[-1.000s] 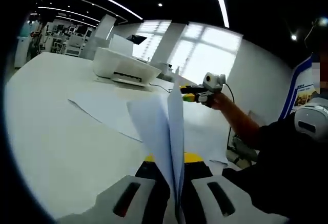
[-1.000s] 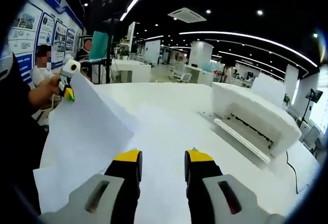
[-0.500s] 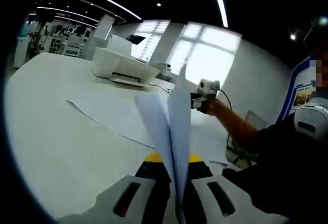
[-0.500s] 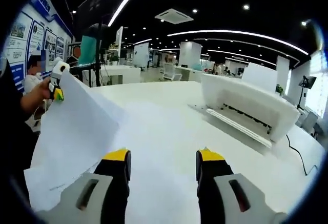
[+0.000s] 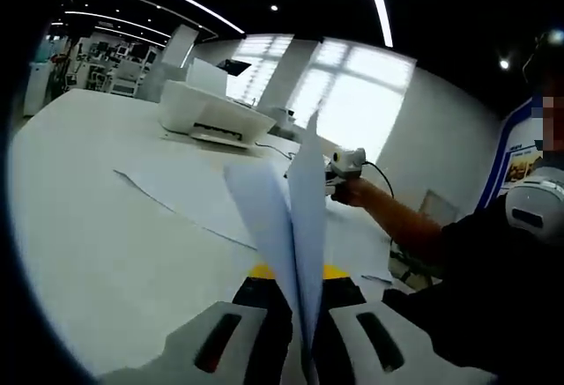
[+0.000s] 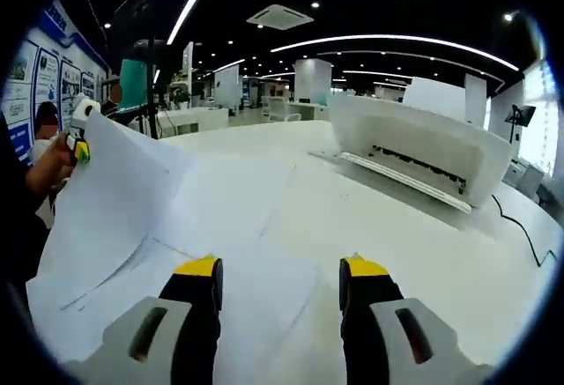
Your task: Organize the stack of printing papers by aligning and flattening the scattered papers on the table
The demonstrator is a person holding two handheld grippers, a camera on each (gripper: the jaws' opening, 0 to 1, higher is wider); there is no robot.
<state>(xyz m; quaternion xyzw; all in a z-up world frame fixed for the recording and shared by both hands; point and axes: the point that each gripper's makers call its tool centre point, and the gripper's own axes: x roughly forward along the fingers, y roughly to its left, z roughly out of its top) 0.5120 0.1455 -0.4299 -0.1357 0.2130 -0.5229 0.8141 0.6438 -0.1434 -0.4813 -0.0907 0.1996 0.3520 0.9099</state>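
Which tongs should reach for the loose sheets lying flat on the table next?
Right. The right tongs are open and empty, just above the flat sheets. The left tongs are shut on lifted sheets.

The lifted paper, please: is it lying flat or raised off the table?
Raised: the left gripper holds the paper up above the table.

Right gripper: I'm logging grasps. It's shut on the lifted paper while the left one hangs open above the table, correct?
No, the roles are swapped. The left gripper is shut on the lifted paper, as the left gripper view shows, sheets rising between its jaws. The right gripper hangs open above the table, seen in the right gripper view.
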